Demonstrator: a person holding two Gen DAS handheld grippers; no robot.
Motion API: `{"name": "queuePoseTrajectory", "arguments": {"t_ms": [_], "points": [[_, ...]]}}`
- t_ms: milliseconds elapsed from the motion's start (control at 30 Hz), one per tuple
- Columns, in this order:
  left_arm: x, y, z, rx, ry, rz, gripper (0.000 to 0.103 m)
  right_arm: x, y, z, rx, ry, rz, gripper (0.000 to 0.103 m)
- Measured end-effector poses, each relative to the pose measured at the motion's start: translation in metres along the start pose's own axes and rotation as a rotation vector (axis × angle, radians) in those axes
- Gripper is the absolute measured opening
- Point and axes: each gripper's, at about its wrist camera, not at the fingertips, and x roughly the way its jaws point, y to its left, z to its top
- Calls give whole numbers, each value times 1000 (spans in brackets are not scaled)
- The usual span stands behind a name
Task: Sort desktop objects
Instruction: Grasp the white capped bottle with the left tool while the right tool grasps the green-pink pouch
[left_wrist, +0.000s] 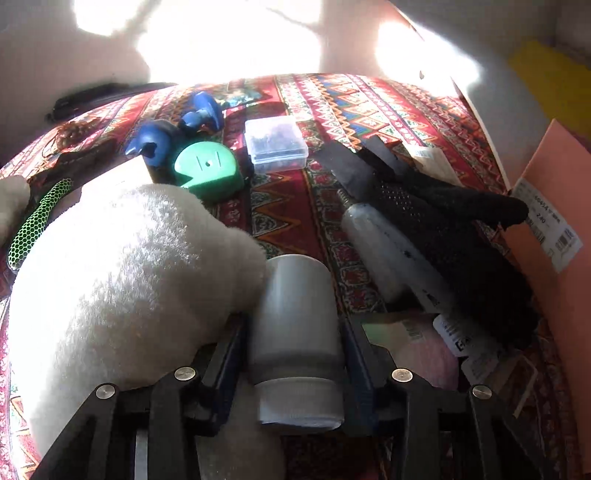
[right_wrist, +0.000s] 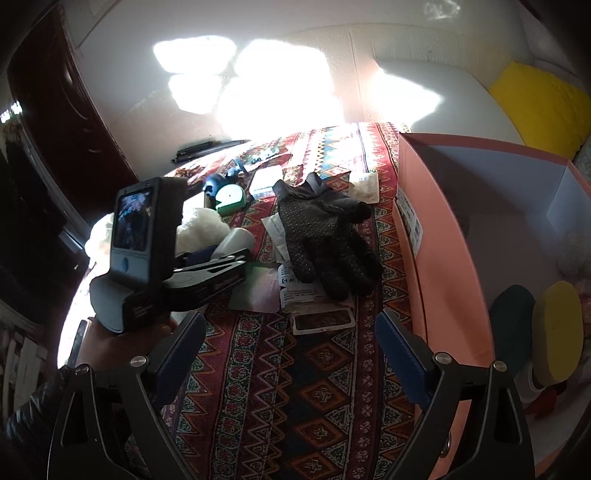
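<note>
left claw (left_wrist: 295, 332) has its jaws closed in on a white plastic bottle (left_wrist: 295, 317), both pads flat against its sides, bottle lying along the claw axis with its cap end toward the camera. no earlier view, so only the grip itself is clear. bottle sits near the front of the bench on the patterned red cloth (left_wrist: 291, 206), touching a white plush toy (left_wrist: 122, 280) on its left. beyond the plush: green tape measure (left_wrist: 207, 170), blue rounded objects (left_wrist: 177, 129) behind it, clear plastic box (left_wrist: 275, 142) of small dark bits to the right of those. right of the bottle a white tube (left_wrist: 384, 243) lies partly under a black dotted glove (left_wrist: 454, 236); paper labels and packets under and around the glove. pink box (left_wrist: 557, 206) with a barcode sticker at the right edge.

right claw (right_wrist: 291, 343) stands wide, nothing between the jaws, hanging over bare cloth in front of the glove (right_wrist: 325, 236). in the right wrist view the left gripper's body and camera screen (right_wrist: 133, 218) show at left. the pink box (right_wrist: 436, 266) is open, with a yellow round item (right_wrist: 557, 328) and a dark one beside it inside.
</note>
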Motion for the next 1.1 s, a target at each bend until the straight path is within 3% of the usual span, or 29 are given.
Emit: {"name": "queuePoseTrajectory", "arguments": {"t_ms": [200, 300, 400, 433, 500, 667, 733, 767, 800, 1100], "points": [[-79, 34, -13, -121, -80, -232, 46, 29, 25, -4, -113, 26, -40, 88], [-111, 51, -24, -148, -136, -250, 46, 66, 41, -10, -155, 97, -19, 86], [-128, 73, -34, -216, -158, -282, 45, 108, 37, -17, -27, 208, 55, 86], [-130, 79, -35, -238, -156, -299, 45, 116, 36, -18, 13, 210, 25, 87], [-136, 88, -37, -261, -165, -321, 45, 126, 38, -19, 59, 194, -51, 102], [-141, 102, -40, -277, -180, -337, 45, 154, 67, -15, -121, 105, -296, 103], [-140, 107, -42, -291, -174, -338, 45, 168, 72, -10, -135, 110, -258, 99], [-141, 110, -43, -297, -175, -340, 45, 172, 70, -6, -103, 113, -237, 93], [-143, 112, -44, -301, -177, -341, 45, 171, 69, -2, -81, 107, -244, 77], [-156, 117, -47, -314, -197, -340, 45, 145, 70, -4, 12, 117, -188, 73]]}}
